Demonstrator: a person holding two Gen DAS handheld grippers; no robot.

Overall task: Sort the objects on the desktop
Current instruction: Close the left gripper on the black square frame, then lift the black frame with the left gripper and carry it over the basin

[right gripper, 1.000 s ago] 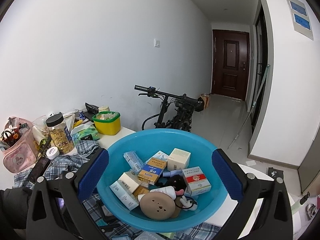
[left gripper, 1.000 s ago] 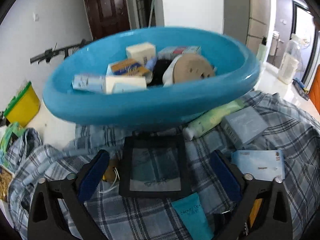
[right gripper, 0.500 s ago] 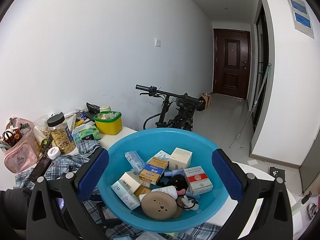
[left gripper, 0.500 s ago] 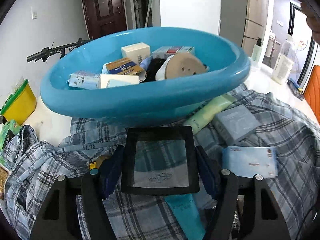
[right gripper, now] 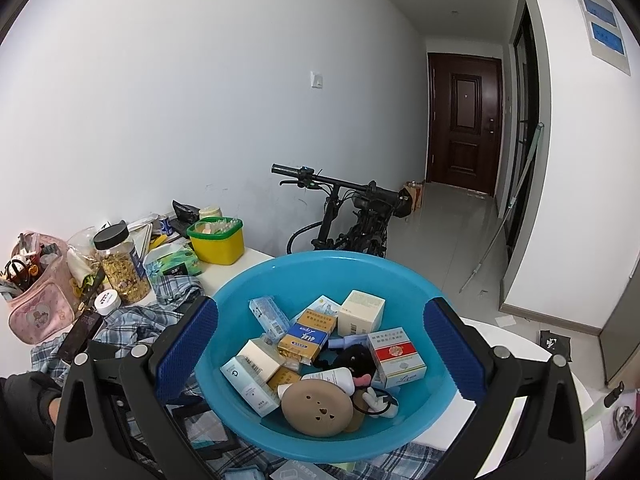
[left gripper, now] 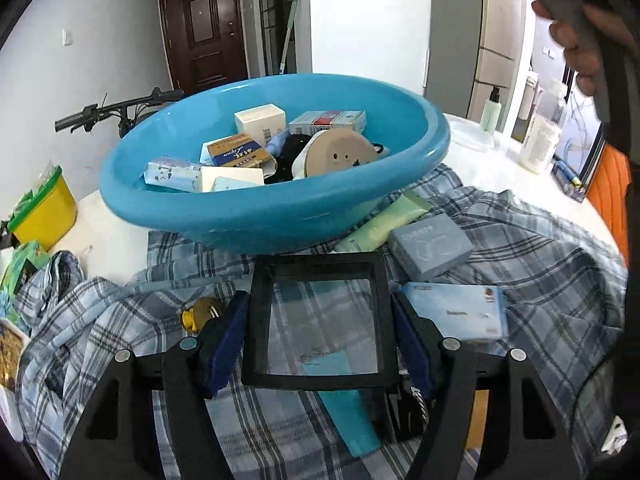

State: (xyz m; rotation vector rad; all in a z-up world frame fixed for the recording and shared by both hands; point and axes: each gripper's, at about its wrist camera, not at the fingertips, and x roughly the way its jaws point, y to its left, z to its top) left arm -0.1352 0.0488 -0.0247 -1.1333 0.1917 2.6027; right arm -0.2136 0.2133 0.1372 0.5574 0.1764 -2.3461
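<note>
My left gripper point(left gripper: 319, 304) is shut on a black-framed clear square panel point(left gripper: 322, 332); both blue pads press its side edges, and it hangs slightly above the plaid cloth point(left gripper: 540, 280). Just beyond it stands the blue basin point(left gripper: 272, 216), holding several small boxes, a round tan compact and a black plush. My right gripper point(right gripper: 320, 312) hovers open above the blue basin point(right gripper: 280, 276), nothing between its fingers. In the left wrist view a hand point(left gripper: 580, 28) at the top right holds that gripper.
On the cloth lie a green tube point(left gripper: 384, 224), a grey box point(left gripper: 430, 248), a light blue box point(left gripper: 456, 312) and a teal tube point(left gripper: 348, 412). A yellow tub point(right gripper: 216, 240), jar point(right gripper: 120, 268) and pink pouch point(right gripper: 36, 292) crowd the far-left edge. A bicycle point(right gripper: 352, 208) stands behind.
My left gripper's jaws closed onto the black-framed panel, then drew back and up with it. The right gripper stayed where it was, open.
</note>
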